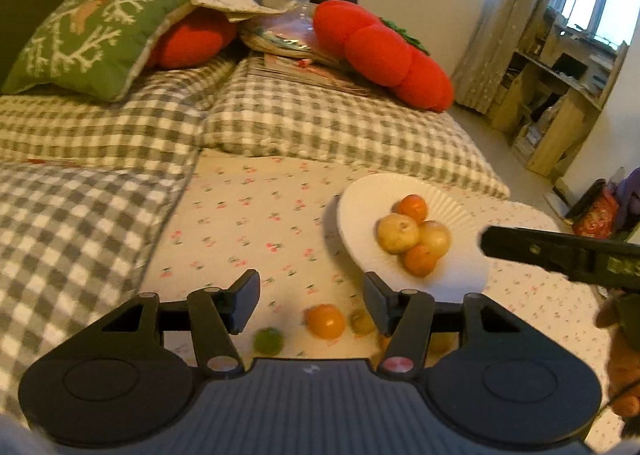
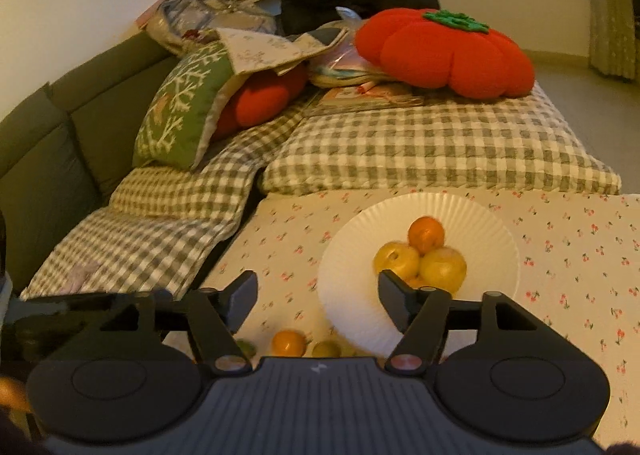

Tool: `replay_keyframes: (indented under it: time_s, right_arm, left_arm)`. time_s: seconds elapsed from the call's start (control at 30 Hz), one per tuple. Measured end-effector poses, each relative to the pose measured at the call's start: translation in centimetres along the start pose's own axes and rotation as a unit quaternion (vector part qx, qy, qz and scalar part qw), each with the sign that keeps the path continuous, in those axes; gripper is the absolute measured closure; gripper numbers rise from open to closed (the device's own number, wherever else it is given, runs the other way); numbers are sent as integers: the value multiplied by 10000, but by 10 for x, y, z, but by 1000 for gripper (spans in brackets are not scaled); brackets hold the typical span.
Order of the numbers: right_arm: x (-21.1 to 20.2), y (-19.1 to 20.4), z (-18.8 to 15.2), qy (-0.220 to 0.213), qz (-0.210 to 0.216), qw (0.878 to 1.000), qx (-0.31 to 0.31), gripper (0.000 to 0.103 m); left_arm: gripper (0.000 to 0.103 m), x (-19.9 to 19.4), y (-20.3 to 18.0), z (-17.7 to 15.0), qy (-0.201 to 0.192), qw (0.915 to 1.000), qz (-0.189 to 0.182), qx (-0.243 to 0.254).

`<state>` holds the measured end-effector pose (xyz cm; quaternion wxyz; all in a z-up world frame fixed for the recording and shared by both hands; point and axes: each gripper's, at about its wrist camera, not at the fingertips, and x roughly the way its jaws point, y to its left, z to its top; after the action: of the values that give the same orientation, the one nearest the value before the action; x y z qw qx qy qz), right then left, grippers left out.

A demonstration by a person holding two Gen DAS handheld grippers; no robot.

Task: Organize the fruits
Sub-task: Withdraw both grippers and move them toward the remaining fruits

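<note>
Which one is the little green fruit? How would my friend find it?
Find the round white ribbed plate on the cherry-print cloth. Three loose fruits lie on the cloth in front of it, not on it. The small round green fruit is the leftmost, beside the bigger orange fruit; it is the greenest.

No legible txt; right gripper [image 1: 560, 255] side has blurred marking, can't read.

Both wrist views down onto plate [image 1: 352, 215]
</note>
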<state>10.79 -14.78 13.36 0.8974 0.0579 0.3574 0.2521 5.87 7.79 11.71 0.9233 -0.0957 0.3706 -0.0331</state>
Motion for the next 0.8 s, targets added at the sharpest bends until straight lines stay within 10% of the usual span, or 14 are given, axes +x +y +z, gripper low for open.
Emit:
replay_keyframes:
  time_s: [0.3, 0.8]
  right_arm:
    - [-9, 20, -23, 243, 103, 9996, -83, 26]
    - [-20, 11, -56, 381, -212, 9985, 330, 25]
  left_arm:
    - [49, -9, 24, -19, 324, 9977, 180, -570]
    - [35, -15, 7, -46, 249, 9959, 864, -39]
